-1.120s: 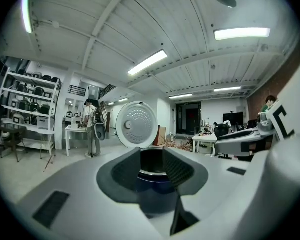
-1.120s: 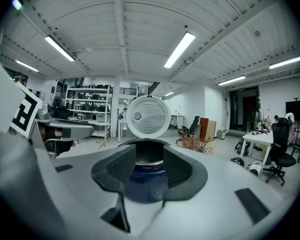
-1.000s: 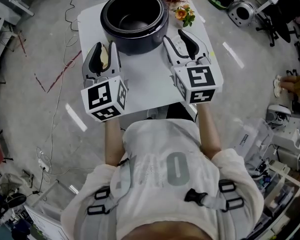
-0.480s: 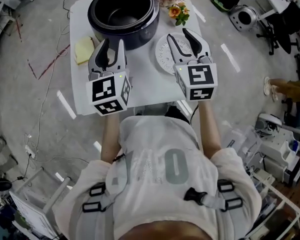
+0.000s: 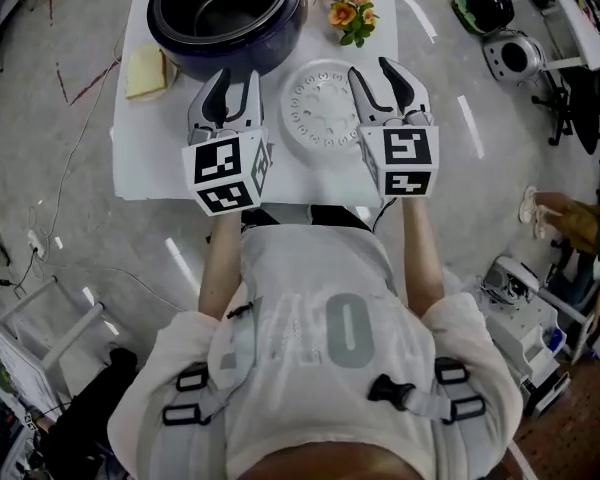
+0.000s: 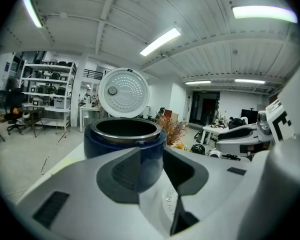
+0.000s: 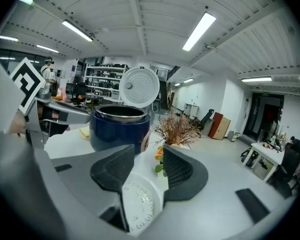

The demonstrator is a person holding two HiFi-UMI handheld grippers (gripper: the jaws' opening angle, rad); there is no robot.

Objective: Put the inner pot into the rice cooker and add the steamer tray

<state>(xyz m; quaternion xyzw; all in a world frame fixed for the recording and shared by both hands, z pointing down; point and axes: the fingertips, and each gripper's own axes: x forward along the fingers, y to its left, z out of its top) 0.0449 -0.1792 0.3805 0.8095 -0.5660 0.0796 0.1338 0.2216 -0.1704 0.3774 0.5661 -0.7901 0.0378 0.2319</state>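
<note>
Holding: nothing, both tools are released, jaws apart with only air between them
Left tool (image 5: 236, 76): hovering over the tabletop (image 5: 155, 163), just in front of the rice cooker (image 5: 278, 46) and pointing at it
Right tool (image 5: 371, 68): over the right edge of the steamer tray (image 5: 315, 103), can't tell if it touches
Steamer tray: white, round, full of little holes, lying flat on the tabletop between my two tools, near the cooker but not in it
Inner pot (image 7: 121, 113): sitting in the dark blue cooker, metal rim showing
Lid (image 6: 123, 92): standing open behind the pot
Other stuff: yellow sponge (image 5: 145, 71) left of the cooker, small flowers (image 5: 352, 20) right of it
</note>
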